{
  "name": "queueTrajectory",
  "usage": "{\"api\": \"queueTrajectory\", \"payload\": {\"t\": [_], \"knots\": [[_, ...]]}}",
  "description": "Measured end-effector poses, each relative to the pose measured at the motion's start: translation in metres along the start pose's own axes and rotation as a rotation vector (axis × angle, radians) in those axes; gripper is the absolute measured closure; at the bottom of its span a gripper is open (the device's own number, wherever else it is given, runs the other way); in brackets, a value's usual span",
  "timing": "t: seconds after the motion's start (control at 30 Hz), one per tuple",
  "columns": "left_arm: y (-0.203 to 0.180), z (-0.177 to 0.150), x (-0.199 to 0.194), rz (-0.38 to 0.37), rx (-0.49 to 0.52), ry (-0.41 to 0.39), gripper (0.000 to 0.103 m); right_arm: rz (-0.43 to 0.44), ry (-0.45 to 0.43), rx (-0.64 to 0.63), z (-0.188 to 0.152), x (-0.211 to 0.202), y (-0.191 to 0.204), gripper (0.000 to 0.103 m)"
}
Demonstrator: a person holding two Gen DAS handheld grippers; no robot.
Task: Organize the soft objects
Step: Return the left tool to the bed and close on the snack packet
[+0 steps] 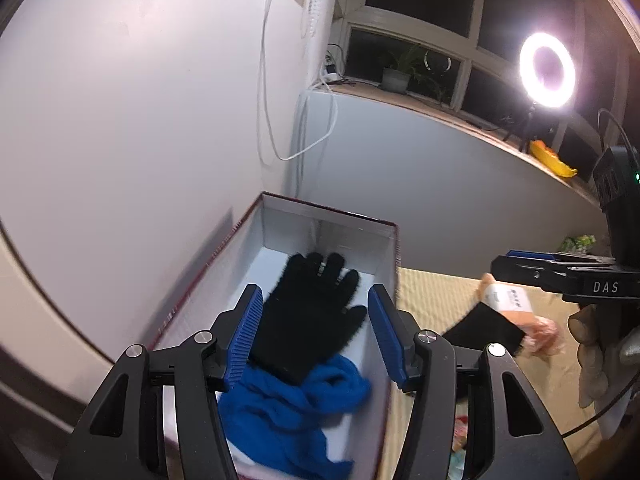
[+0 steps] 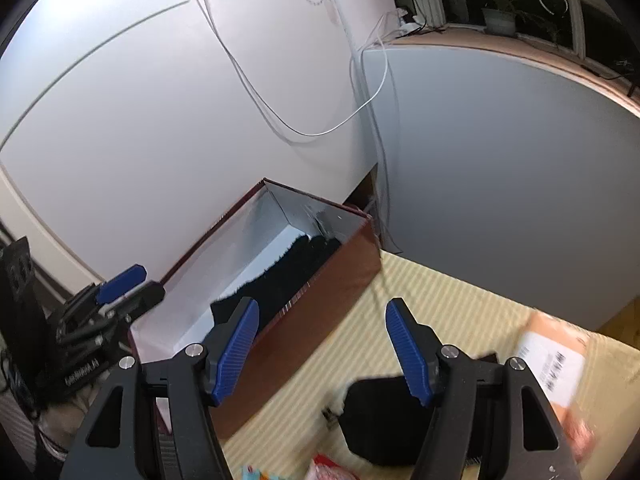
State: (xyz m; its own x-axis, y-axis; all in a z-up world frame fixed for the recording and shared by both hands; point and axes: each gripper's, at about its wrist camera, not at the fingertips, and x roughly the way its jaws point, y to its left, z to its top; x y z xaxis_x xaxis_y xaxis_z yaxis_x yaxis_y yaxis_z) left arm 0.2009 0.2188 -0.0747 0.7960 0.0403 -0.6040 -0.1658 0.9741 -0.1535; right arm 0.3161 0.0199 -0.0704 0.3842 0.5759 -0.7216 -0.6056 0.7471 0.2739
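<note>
The counter [image 2: 420, 292], covered in a pale yellow striped mat, met two white wall panels at its far corner; a long open box [image 1: 390, 272], dark red outside and white inside, stood along the counter's left edge with its far end close to that corner. Inside the box a blue scarf [image 1: 288, 412] lay crumpled at the near end; a black glove [image 1: 312, 312] lay flat beyond it, its cuff overlapping the scarf and its fingers pointing toward the box's far wall. On the counter to the right of the box sat an orange packet [image 2: 560, 360] with a white label, blurred, and touching its near side a flat black cloth [image 2: 380, 420]. The left gripper [image 1: 316, 332] hovered over the box above the glove; its jaws stood about half open with nothing pressed between the blue pads. The right gripper [image 2: 320, 352] hung over the counter just right of the box's right wall; its jaws were likewise parted and held nothing; a gloved hand [image 1: 592, 356] gripped its handle.
</note>
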Motion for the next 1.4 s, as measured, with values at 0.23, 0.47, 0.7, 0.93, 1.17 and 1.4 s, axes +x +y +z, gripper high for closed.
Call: {"api": "queueTrajectory", "payload": {"t": [0.23,0.47,0.7,0.93,1.17,1.4], "knots": [[-0.025,-0.028,-0.026,-0.093,0.022,0.007,0.038,0.011,-0.034,0.040,-0.051,-0.048,-0.033,0.036],[-0.059,-0.066,-0.031,-0.180,0.054,0.070,0.038,-0.009,-0.001,0.128,-0.121,-0.074,-0.078,0.036],[-0.094,-0.099,-0.025,-0.258,0.071,0.151,0.038,-0.019,0.014,0.230,-0.182,-0.091,-0.111,0.036],[-0.119,-0.118,-0.006,-0.281,0.097,0.237,0.038,0.017,0.045,0.307,-0.220,-0.081,-0.115,0.036],[-0.127,-0.128,0.015,-0.245,0.125,0.288,0.037,0.070,0.088,0.341,-0.232,-0.058,-0.107,0.036],[-0.127,-0.133,0.040,-0.203,0.122,0.349,0.035,0.079,0.108,0.342,-0.233,-0.040,-0.098,0.036]]}}
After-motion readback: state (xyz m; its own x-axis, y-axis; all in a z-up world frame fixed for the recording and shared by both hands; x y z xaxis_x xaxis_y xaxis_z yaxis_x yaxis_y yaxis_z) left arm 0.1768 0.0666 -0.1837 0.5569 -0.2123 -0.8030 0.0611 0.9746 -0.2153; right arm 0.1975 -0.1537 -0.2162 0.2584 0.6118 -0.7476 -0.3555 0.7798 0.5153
